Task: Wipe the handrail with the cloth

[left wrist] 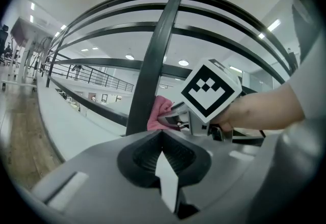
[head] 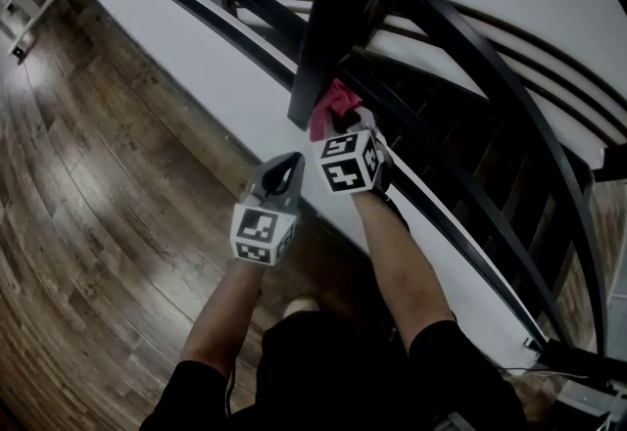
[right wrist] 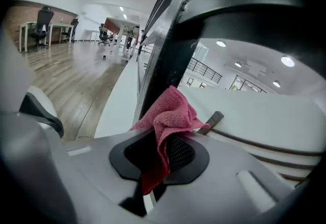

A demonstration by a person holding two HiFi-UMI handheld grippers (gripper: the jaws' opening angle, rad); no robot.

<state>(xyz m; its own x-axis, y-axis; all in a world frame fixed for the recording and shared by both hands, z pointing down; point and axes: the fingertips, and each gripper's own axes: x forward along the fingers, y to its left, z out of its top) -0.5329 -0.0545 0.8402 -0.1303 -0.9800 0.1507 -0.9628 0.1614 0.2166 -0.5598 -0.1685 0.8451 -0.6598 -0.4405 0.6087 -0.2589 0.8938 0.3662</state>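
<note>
Pressing the pink cloth (head: 331, 104) against the dark railing post (head: 338, 18); right gripper (head: 345, 125) clamped on the cloth | left gripper (head: 286, 169) pinched together on nothing, hanging just beside it over the white ledge (head: 196, 57)

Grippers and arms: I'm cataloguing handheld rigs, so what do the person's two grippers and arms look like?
Both the left gripper and the right gripper have smooth grey tapered bodies, with black textured pads lining the jaws. Each carries a white cube printed with bold black square markers. The person wears a black short-sleeved top, and the forearms are bare.
</note>
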